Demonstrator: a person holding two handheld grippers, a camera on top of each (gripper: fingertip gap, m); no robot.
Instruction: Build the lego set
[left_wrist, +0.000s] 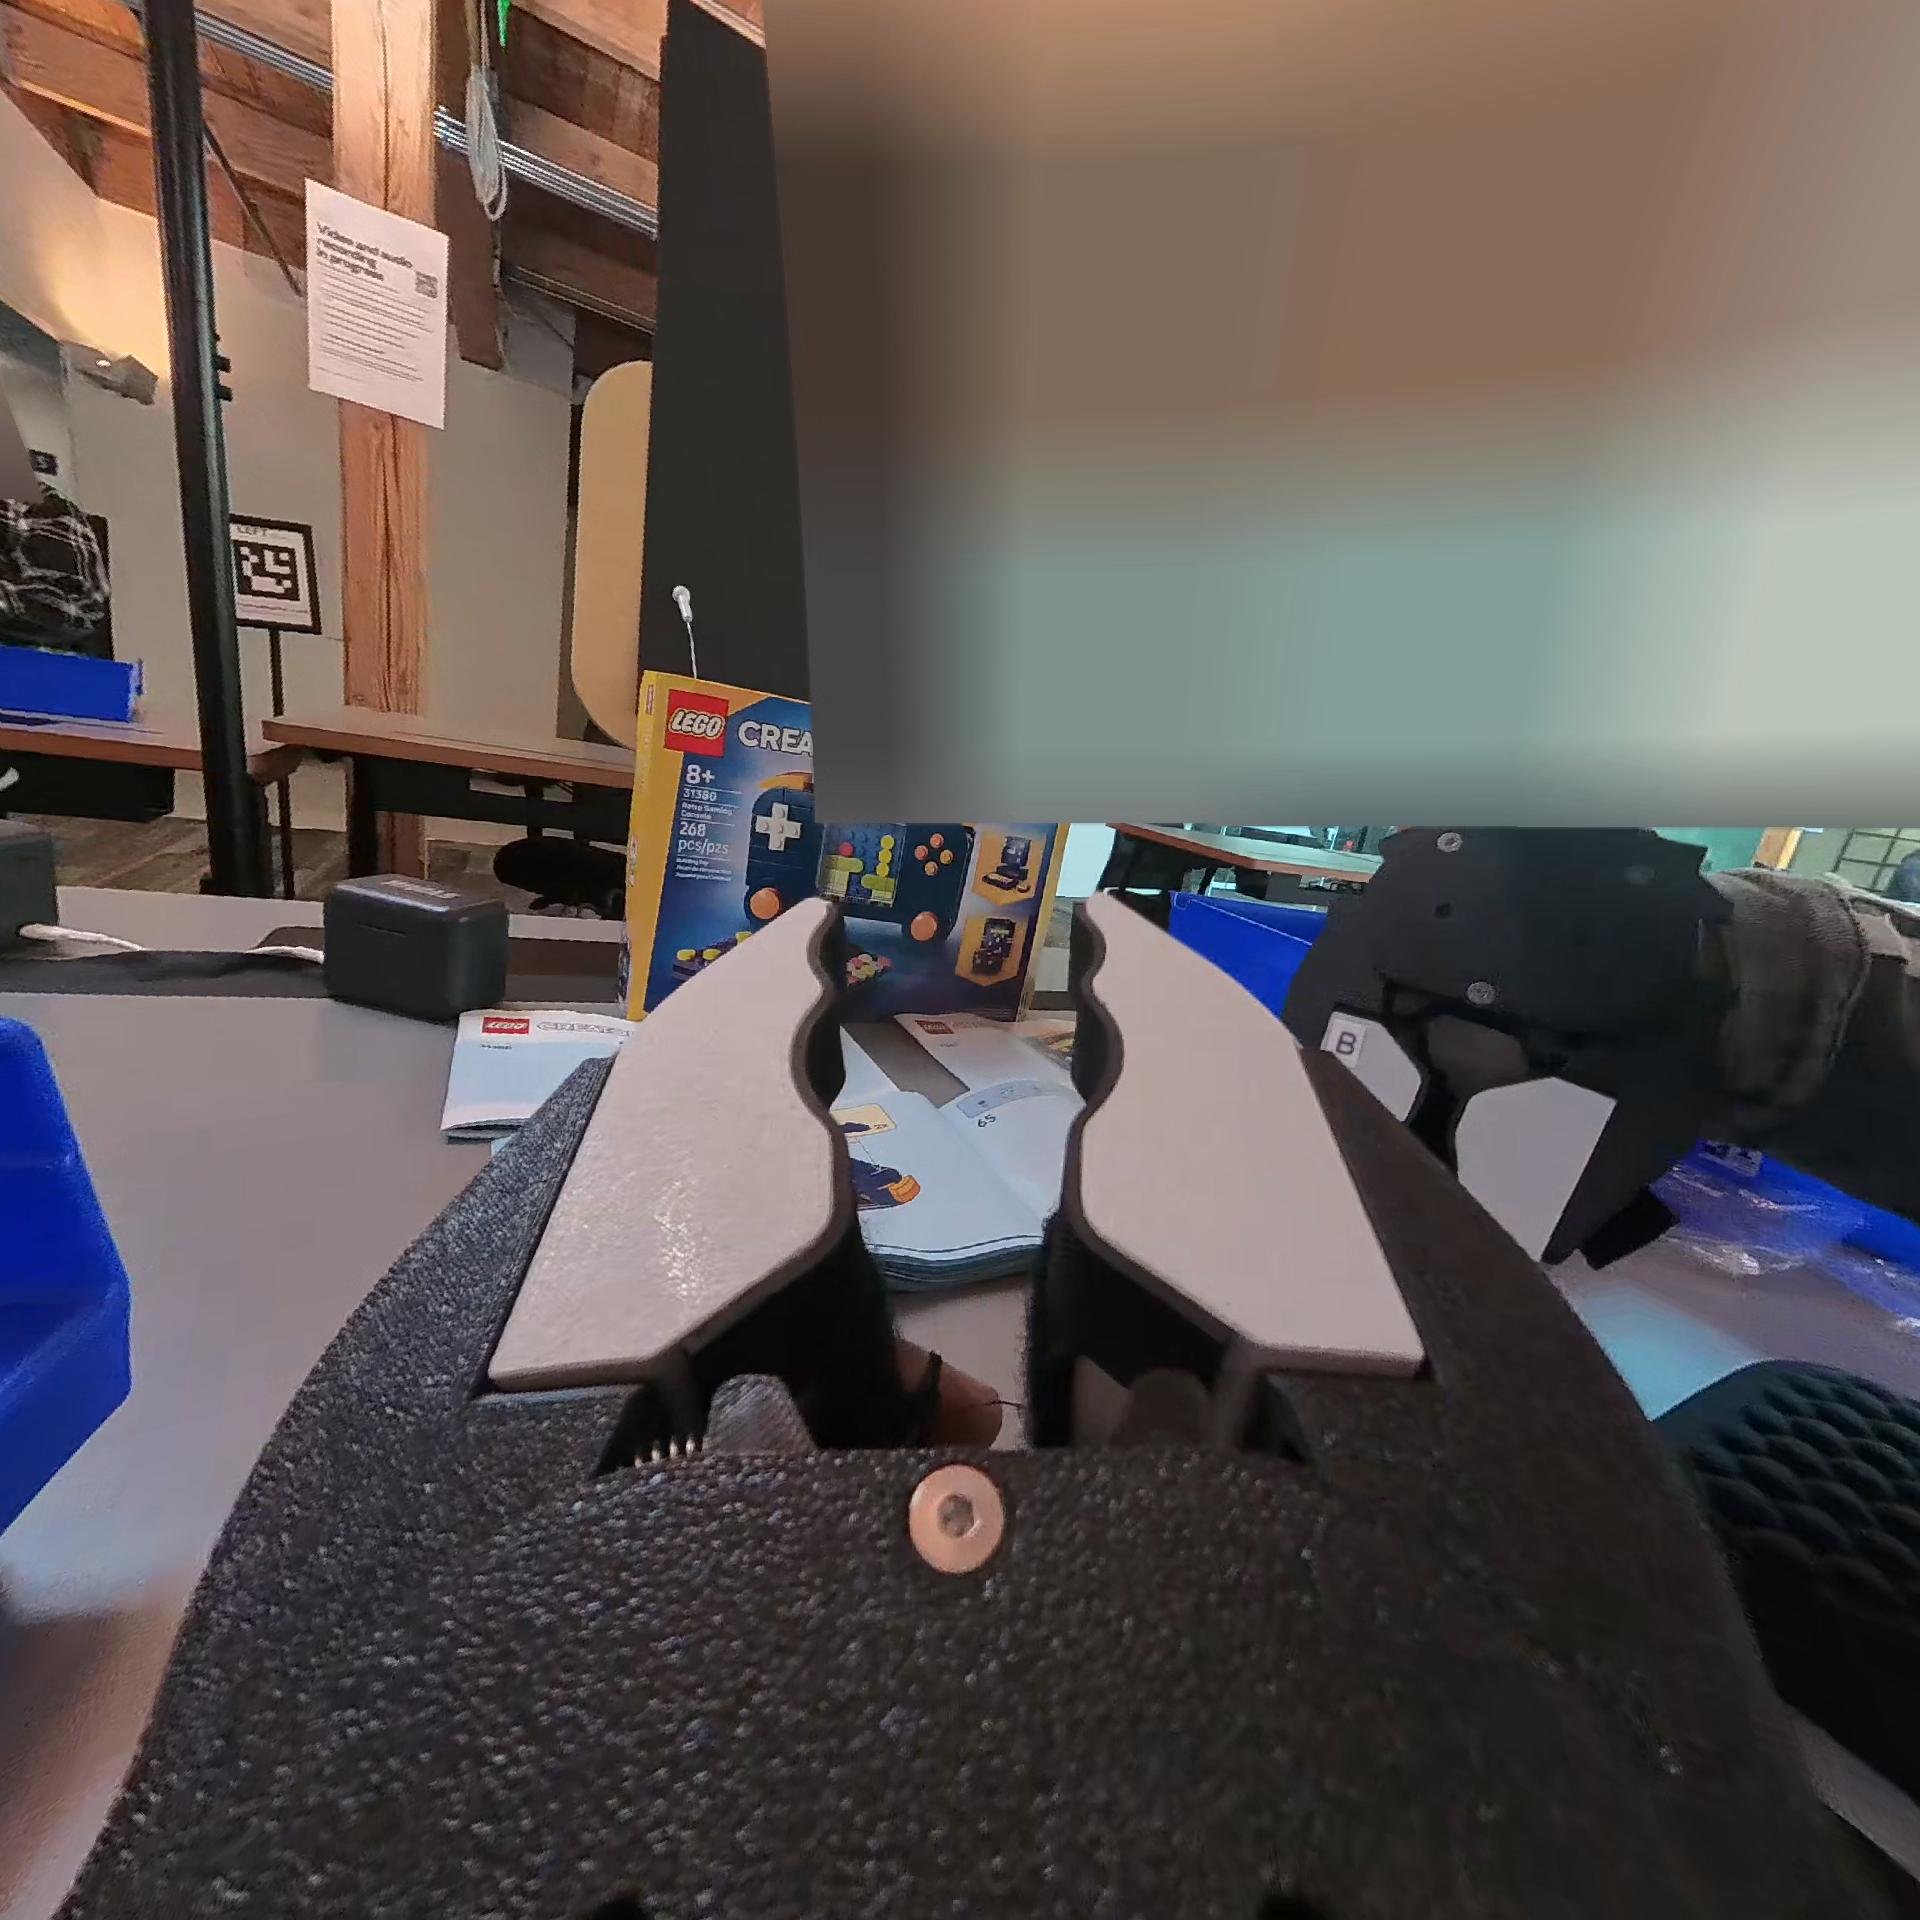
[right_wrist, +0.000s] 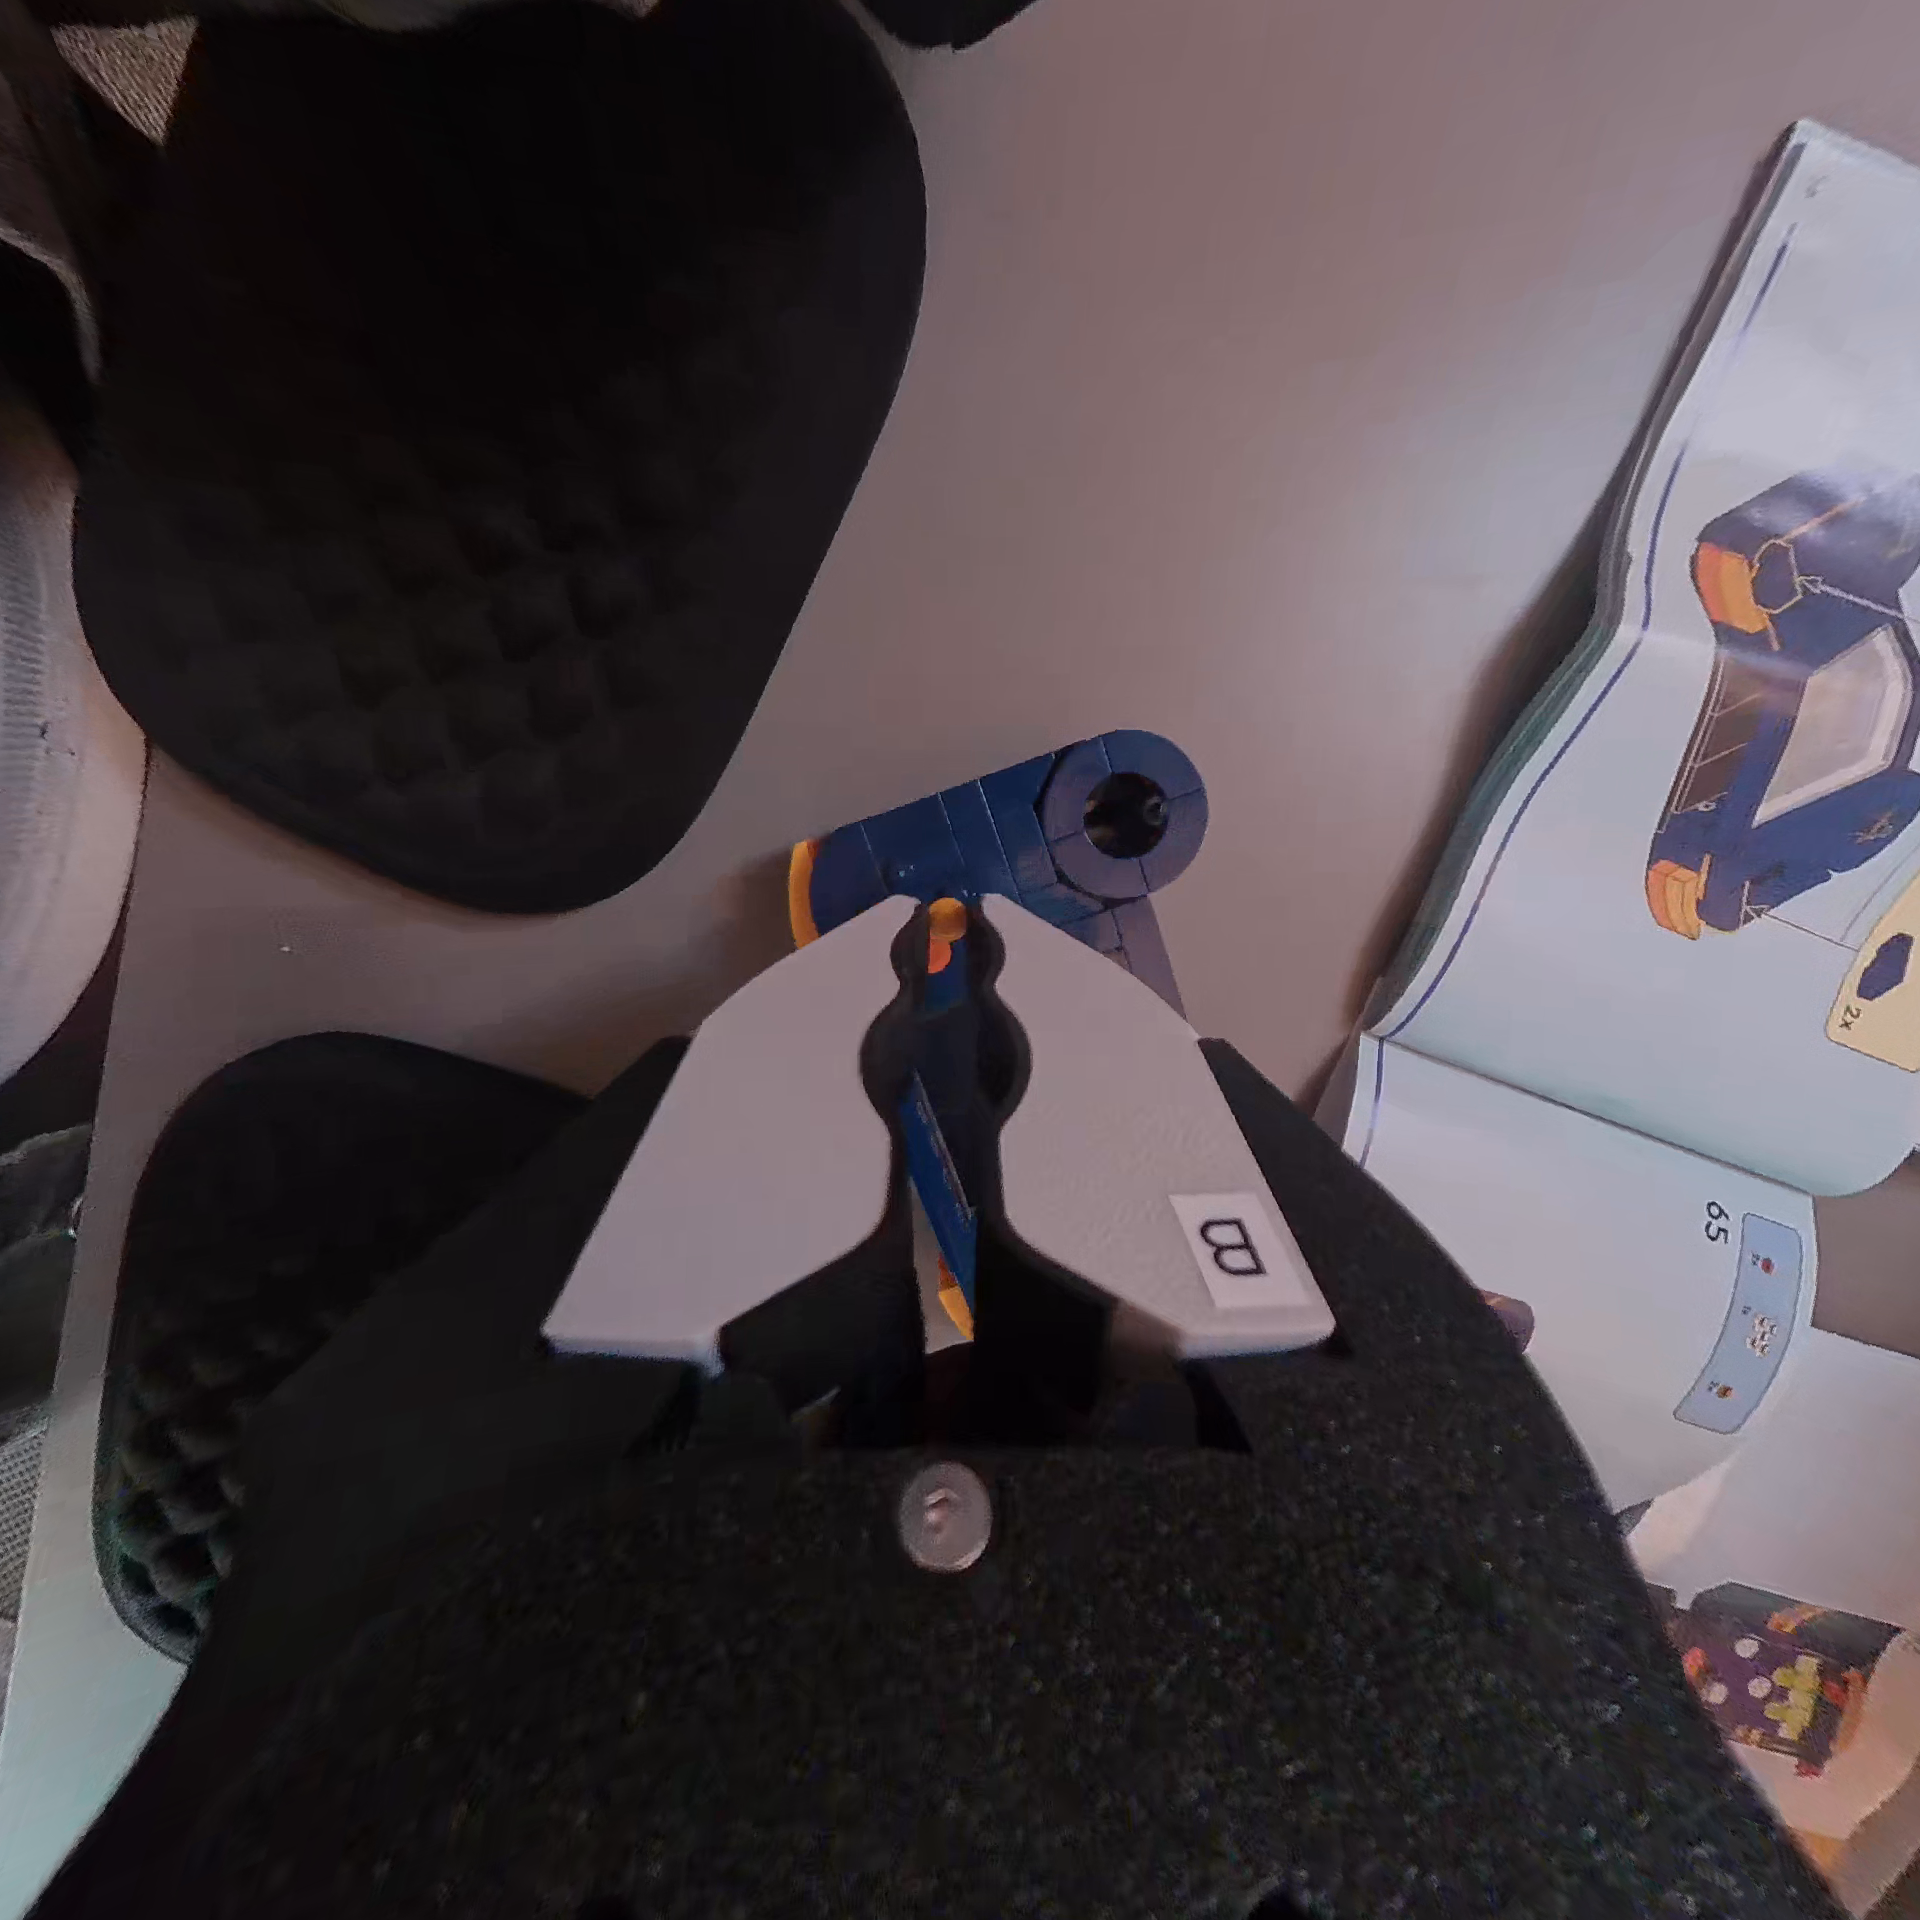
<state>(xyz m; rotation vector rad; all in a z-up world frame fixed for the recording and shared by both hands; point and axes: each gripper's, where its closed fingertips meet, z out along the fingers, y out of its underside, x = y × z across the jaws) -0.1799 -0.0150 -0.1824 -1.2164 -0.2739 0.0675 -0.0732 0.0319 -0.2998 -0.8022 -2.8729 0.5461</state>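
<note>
In the right wrist view my right gripper (right_wrist: 940, 920) is shut on a dark blue lego assembly (right_wrist: 997, 831) with orange ends and a round ring at its far end. It holds the assembly above the grey table (right_wrist: 1247, 364). An open instruction booklet (right_wrist: 1683, 935) lies to the right. In the left wrist view my left gripper (left_wrist: 951, 925) is open and empty, pointing at the same booklet (left_wrist: 956, 1164) and the upright lego box (left_wrist: 831, 862). The right gripper's body (left_wrist: 1538, 997) shows at the right there.
Black textured pads (right_wrist: 468, 468) lie on the table left of the held assembly. A blue bin (left_wrist: 52, 1247) stands at the far left, another blue bin with plastic bags (left_wrist: 1766, 1195) at the right. A small black box (left_wrist: 416, 940) sits behind. A second booklet (left_wrist: 520, 1060) lies closed. One gripper's finger ends stand about 15 cm off the other's.
</note>
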